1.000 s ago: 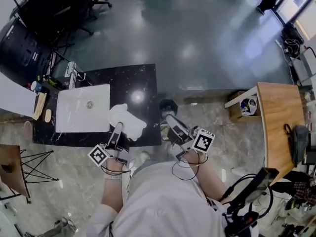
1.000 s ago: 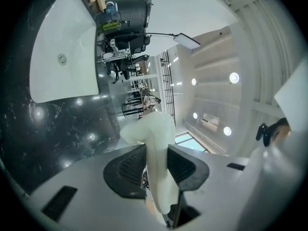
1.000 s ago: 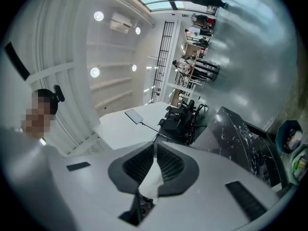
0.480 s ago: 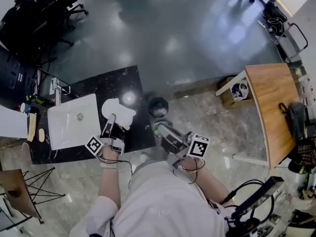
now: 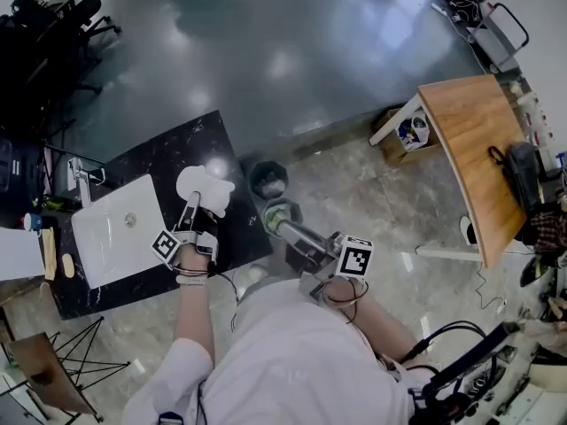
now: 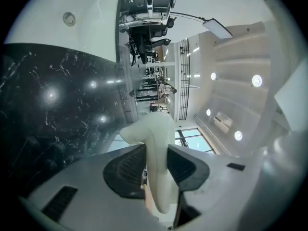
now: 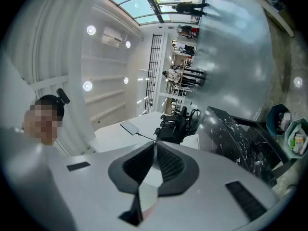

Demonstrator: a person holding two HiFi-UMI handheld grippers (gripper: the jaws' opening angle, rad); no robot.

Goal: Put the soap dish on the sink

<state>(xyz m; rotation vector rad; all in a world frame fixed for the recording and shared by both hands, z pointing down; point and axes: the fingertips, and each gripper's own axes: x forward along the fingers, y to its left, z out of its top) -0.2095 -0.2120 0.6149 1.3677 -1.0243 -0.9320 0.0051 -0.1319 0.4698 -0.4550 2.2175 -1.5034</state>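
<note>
A white soap dish (image 5: 205, 187) hangs over the black marble counter (image 5: 182, 153), just right of the white sink (image 5: 111, 230). My left gripper (image 5: 190, 205) is shut on its near edge. In the left gripper view the cream dish (image 6: 155, 148) stands edge-on between both pads, with the counter (image 6: 53, 109) and the sink (image 6: 82, 18) beyond it. My right gripper (image 5: 282, 227) is held off the counter's right end, over the floor. Its jaws are shut with nothing in them, as the right gripper view (image 7: 155, 147) shows.
A faucet (image 5: 82, 173) stands at the sink's far side, and small items (image 5: 49, 259) lie left of the sink. Two round bins (image 5: 267, 180) sit on the floor by the counter's right end. A wooden table (image 5: 465, 149) stands to the right, office chairs at top left.
My left gripper has carried the soap dish forward and lower over the counter, closer to the sink. The right gripper has drifted a little and stays shut.
</note>
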